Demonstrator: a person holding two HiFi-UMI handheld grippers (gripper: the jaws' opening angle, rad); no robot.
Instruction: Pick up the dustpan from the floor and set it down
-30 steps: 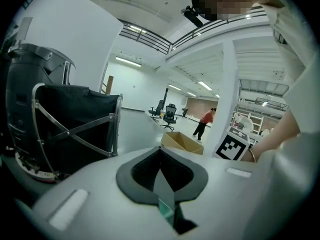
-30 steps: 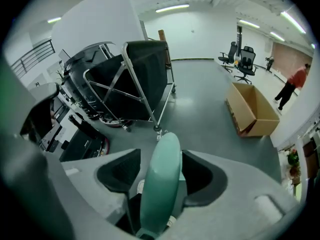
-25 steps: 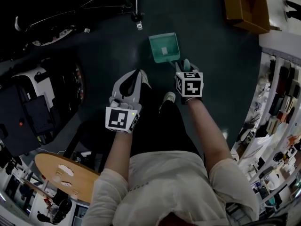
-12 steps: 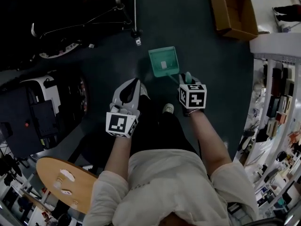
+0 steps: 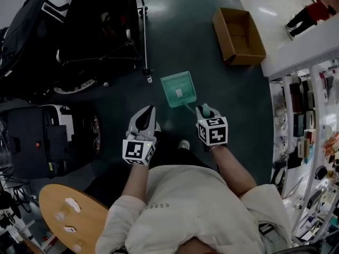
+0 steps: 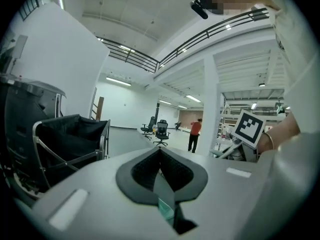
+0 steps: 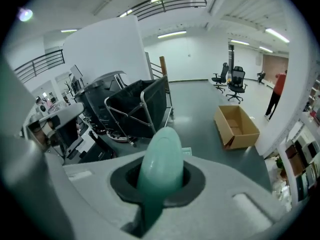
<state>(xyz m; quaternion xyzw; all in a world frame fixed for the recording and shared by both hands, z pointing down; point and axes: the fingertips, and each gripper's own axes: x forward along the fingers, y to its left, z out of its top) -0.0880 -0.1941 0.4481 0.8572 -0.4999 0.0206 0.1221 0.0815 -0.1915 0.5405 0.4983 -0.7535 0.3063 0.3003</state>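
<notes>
**A:** Where is the dustpan?

**B:** The teal dustpan [image 5: 178, 89] hangs over the dark floor [image 5: 228, 99], just past the person's feet. Its pan lies at 11 o'clock from the right gripper [image 5: 206, 111], which carries it.

**A:** How is it gripped?

**B:** By its handle [image 7: 160, 159]. The right gripper's jaws have just been closing and now pinch that handle. Its rounded teal end sticks up through the dark pads (the right gripper view fills with it).

**A:** And the other one?

**B:** The left gripper [image 5: 146, 112] sits at 8 o'clock from the dustpan, apart from it. Its jaws are pressed together on nothing, and it points nearly level across the room.

**A:** What lies around them?

**B:** An open cardboard box [image 5: 239, 36] stands on the floor at 1 o'clock from the dustpan, well apart. A black folding cart [image 5: 100, 30] is at 10 o'clock. One pale shoe [image 5: 184, 145] shows between the two grippers. A round wooden bench [image 5: 69, 216] is at 7 o'clock, near the picture's edge, and crowded shelves [image 5: 312, 131] run along 3 o'clock. Far off at 1 o'clock stands a person in red [image 5: 307, 15].
</notes>
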